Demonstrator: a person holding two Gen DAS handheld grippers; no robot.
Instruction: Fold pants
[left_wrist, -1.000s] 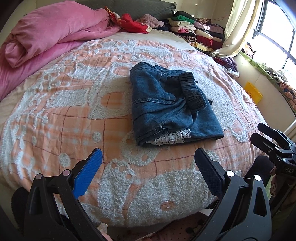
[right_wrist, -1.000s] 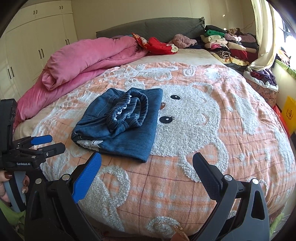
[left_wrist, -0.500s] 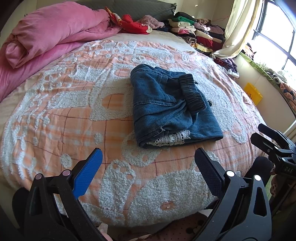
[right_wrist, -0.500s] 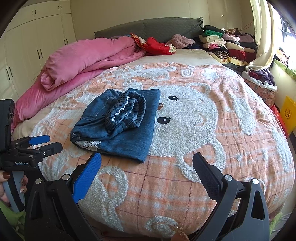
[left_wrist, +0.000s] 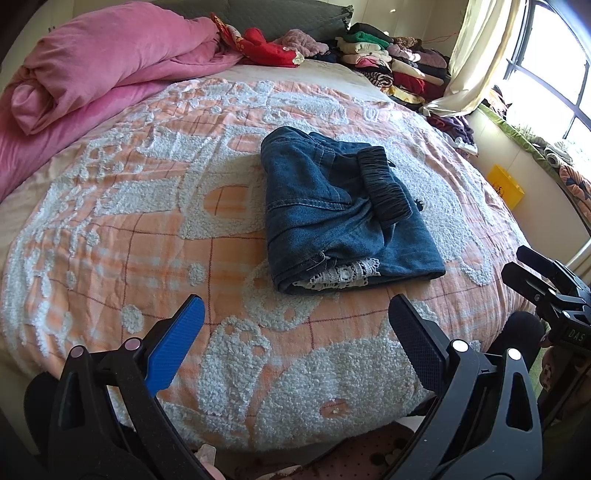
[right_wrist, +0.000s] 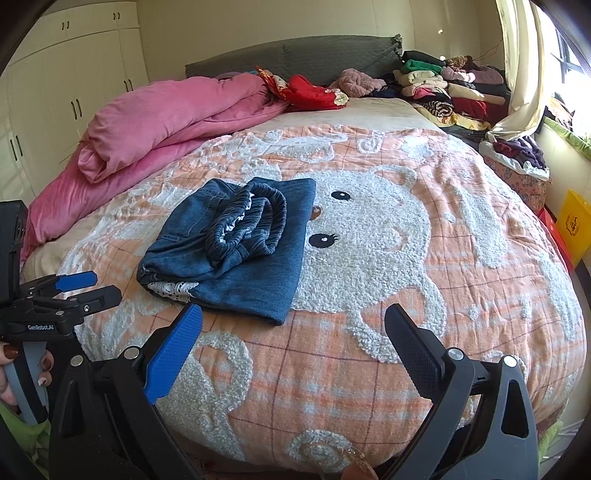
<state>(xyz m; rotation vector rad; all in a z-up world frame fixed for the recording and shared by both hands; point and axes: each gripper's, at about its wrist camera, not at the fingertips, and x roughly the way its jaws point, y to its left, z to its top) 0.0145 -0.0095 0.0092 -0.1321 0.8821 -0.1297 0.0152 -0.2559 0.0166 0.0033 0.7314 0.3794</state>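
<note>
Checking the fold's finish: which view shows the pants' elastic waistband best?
Right wrist view: the waistband faces the camera, its bunched opening and pale lining visible on top of the pants. The left wrist view shows it only side-on, as a dark gathered strip.

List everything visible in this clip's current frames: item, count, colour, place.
pants: one, blue denim with white lace trim, folded, middle of bed.
bedspread: one, orange check with white fleecy bear, covers bed.
duvet: one, pink, rolled along bed's left side.
red garment: one, by the headboard.
clothes pile: one stack, mixed colours, far right of bed.
wardrobe: cream, left wall.
curtain: cream, by window.
yellow box: one, floor at right.
left gripper: open, empty, near bed's front edge.
right gripper: open, empty, likewise.
</note>
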